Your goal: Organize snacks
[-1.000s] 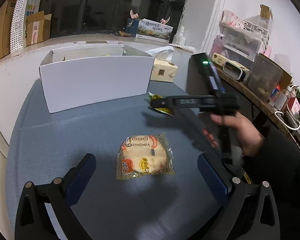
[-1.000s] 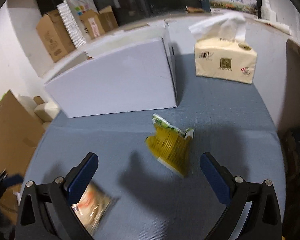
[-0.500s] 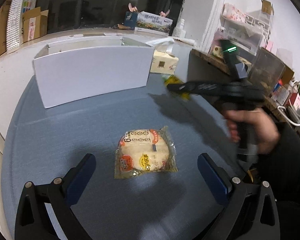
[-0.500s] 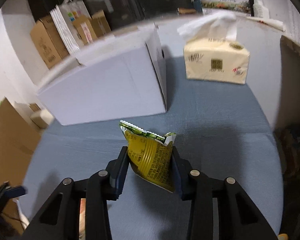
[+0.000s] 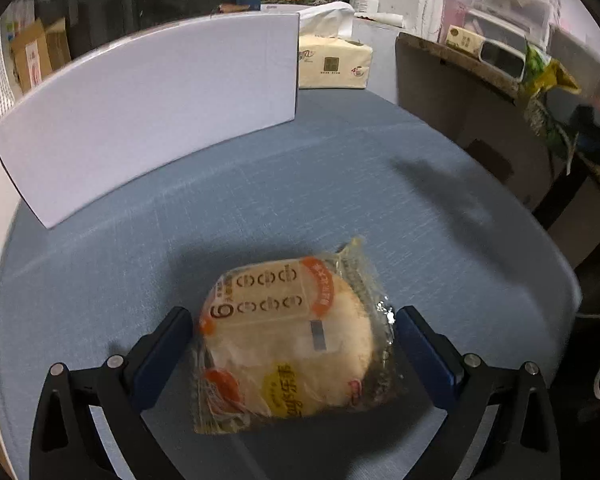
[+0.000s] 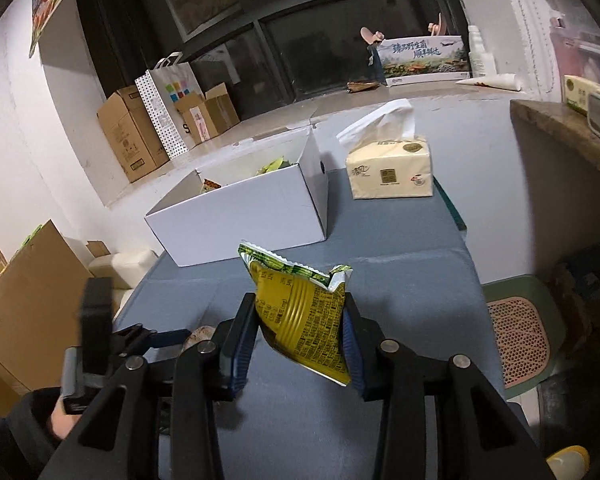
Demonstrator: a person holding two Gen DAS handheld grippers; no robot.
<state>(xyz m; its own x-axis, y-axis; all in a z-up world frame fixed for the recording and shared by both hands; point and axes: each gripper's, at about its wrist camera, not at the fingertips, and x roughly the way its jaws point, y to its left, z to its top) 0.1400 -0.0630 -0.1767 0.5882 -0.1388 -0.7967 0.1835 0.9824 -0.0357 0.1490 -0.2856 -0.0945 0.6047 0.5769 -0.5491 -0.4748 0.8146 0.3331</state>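
Observation:
A wrapped round bun packet [image 5: 288,344] lies on the blue-grey table [image 5: 260,200]. My left gripper [image 5: 292,314] is low over it and open, one finger on each side of the wrapper; I see no squeeze. My right gripper [image 6: 299,304] is shut on a yellow-green snack packet [image 6: 296,328] and holds it upright above the table. In the left wrist view that packet [image 5: 540,80] hangs high at the right edge. The white open box [image 6: 240,220] stands behind it with some snacks inside. A finger of the left gripper [image 6: 168,336] shows at lower left.
A tissue pack [image 6: 390,176] sits to the right of the white box [image 5: 152,108]. A wooden-topped shelf [image 5: 452,64] with clutter borders the table on the right. Cardboard boxes [image 6: 128,136] and a paper bag line the far ledge. A person's hand [image 6: 60,420] grips the left tool.
The right gripper shut on the yellow-green packet and lifted it off the table. The left gripper came down and forward until its fingers flank the bun packet.

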